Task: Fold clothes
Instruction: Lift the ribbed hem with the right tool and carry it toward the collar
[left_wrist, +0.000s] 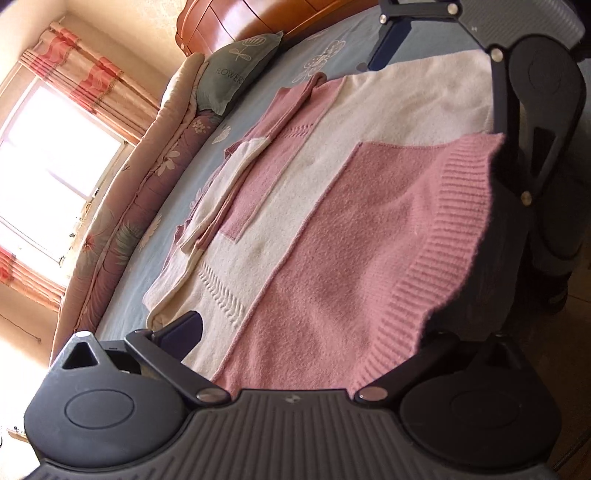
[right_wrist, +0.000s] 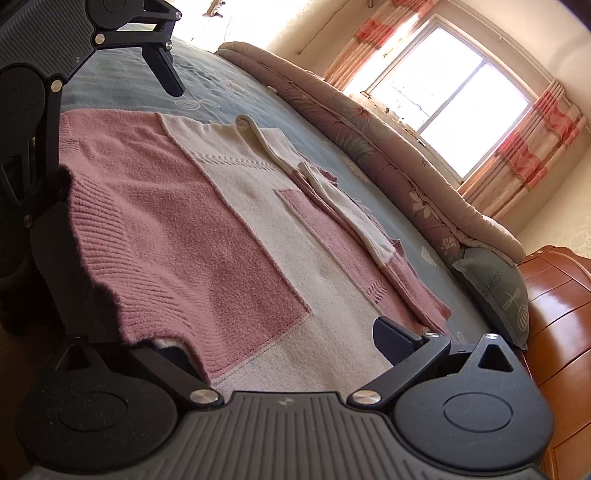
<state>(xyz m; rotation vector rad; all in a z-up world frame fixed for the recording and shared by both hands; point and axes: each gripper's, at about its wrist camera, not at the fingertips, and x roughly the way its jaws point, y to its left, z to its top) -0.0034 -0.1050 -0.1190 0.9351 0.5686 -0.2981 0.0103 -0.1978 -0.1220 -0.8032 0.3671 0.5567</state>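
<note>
While the pink-and-cream knit sweater (left_wrist: 332, 229) fills the middle of the left wrist view, spread flat on the blue bedsheet (left_wrist: 332, 55), the left gripper (left_wrist: 306, 343) sits at the bottom of the frame with its jaws wide. One finger lies on the cream knit at lower left; the other is hidden under the ribbed pink hem (left_wrist: 454, 229), so the hem edge sits between them without being pinched. The right gripper (left_wrist: 424, 55) reaches in at the upper right, also spread wide around the hem's far corner. The sweater's long axis runs from the hem at lower right toward the upper left of the frame, where the sleeves (left_wrist: 236, 177) lie folded in across the body, pointing at the pillow (left_wrist: 236, 70).

In the right wrist view the sweater (right_wrist: 229, 229) again fills the centre, its hem (right_wrist: 107, 236) at left and the folded sleeves toward the right. The right gripper (right_wrist: 273, 343) stands wide at the bottom, and the left gripper (right_wrist: 110, 88) is open at upper left.

The knit looks soft, thick and limp, light enough to lift but sure to sag. I judge the two hem corners the best hold.
</note>
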